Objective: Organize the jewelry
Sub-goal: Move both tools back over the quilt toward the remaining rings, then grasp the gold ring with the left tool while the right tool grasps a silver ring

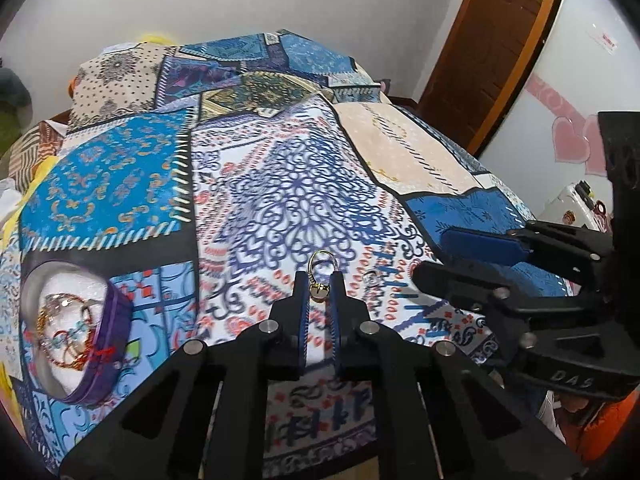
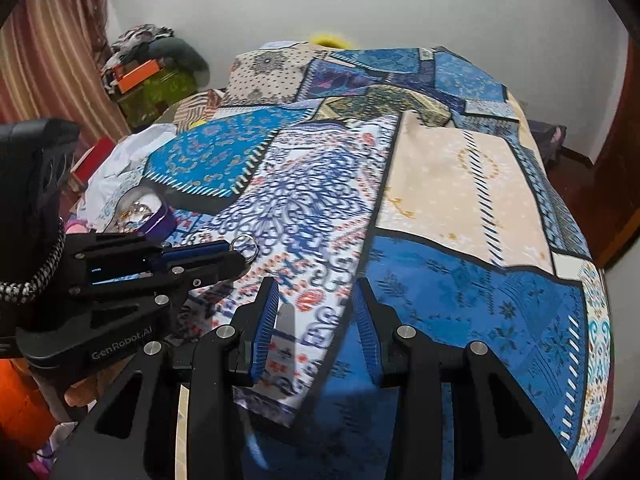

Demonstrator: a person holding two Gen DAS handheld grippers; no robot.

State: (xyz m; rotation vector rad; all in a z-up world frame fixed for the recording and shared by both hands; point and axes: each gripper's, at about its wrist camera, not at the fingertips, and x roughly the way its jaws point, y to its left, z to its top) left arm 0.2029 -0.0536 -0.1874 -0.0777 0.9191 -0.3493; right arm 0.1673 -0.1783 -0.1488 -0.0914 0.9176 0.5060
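My left gripper (image 1: 320, 280) is shut on a gold ring (image 1: 320, 270) with a small charm, held above the patterned bedspread (image 1: 280, 184). The ring also shows in the right wrist view (image 2: 245, 245) at the left gripper's tip (image 2: 236, 254). A purple jewelry box (image 1: 72, 332) stands open at the left with several bangles and chains inside; it also shows in the right wrist view (image 2: 140, 212). My right gripper (image 2: 316, 296) is open and empty over the bedspread (image 2: 440, 200); in the left wrist view it (image 1: 460, 256) sits to the right. A small silver piece (image 1: 370, 278) lies on the cloth.
The bed's right edge drops toward a wooden door (image 1: 500, 32). Clutter and curtains (image 2: 48, 60) stand beyond the left side of the bed. A white cloth (image 2: 120, 160) lies near the box.
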